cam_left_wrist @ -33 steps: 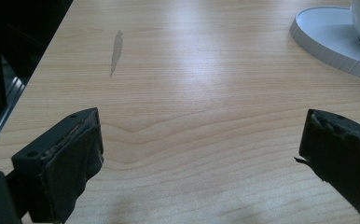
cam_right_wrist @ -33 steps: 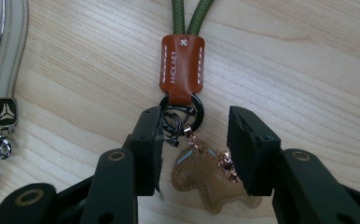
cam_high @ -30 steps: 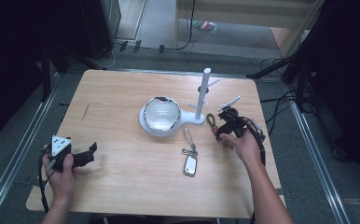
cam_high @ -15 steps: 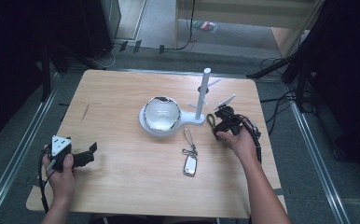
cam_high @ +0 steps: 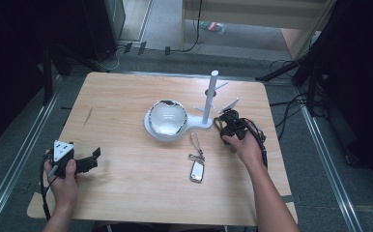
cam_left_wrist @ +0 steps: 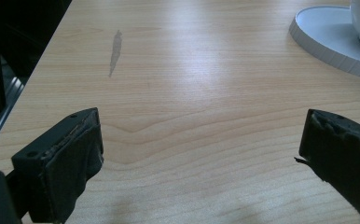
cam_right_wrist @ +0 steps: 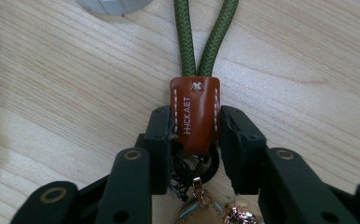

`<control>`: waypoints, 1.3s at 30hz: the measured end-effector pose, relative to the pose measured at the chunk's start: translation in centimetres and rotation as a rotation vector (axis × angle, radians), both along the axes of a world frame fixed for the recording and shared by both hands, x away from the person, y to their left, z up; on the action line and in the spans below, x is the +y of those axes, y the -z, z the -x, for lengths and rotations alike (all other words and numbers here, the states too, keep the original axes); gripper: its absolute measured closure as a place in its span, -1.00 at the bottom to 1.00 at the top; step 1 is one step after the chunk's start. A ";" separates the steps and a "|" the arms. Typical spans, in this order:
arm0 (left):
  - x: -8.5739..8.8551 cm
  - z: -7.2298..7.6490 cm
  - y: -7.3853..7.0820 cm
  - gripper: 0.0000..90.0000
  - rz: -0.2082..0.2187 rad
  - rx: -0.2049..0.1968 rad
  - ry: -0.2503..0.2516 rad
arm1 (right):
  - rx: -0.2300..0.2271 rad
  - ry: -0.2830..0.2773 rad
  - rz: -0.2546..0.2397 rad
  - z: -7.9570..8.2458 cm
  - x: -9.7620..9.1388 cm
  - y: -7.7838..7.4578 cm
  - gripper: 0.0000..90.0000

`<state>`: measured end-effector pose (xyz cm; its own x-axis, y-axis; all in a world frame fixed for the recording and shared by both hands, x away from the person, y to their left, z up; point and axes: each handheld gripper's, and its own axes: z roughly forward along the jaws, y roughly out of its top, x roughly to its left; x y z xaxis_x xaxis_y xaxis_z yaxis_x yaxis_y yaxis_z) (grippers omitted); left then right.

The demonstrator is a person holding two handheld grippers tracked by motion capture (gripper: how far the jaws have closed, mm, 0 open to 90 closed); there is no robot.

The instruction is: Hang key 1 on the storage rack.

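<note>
Right gripper (cam_right_wrist: 196, 135) clamped on brown stitched leather key-fob tab (cam_right_wrist: 195, 112) with green cord loop (cam_right_wrist: 201, 32), near table's right edge, probably for hanging on white peg stand (cam_high: 209, 99). Left gripper (cam_left_wrist: 201, 154), jaws wide apart, idles at near-left corner.

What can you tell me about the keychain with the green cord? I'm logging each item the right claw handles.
The keychain has a loop of green braided cord crimped into a brown leather-looking tab with white stitching and stamped lettering. Below the tab hang dark metal rings and small charms, partly hidden. The right claw is shut on the tab, its jaws pressing both edges. The cord runs away from the claw over the wooden table, beside the white stand.
</note>
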<state>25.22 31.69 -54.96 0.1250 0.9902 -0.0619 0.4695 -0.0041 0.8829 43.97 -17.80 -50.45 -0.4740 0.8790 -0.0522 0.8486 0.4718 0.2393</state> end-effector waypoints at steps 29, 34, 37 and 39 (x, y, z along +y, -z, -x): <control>0.0 0.0 0.0 -1.00 -0.002 0.001 0.001 | -0.220 0.144 -0.129 2.0 -2.4 -3.5 0.54; 0.0 0.0 0.0 -1.00 -0.002 0.002 0.001 | -0.267 0.152 -0.148 2.3 -2.6 -4.2 0.54; 0.0 0.0 0.0 -1.00 -0.002 0.002 0.001 | -0.294 0.154 -0.159 2.4 -2.7 -4.6 0.54; 0.0 0.0 0.0 -1.00 -0.003 0.002 0.001 | -0.309 0.157 -0.169 2.5 -2.9 -4.9 0.54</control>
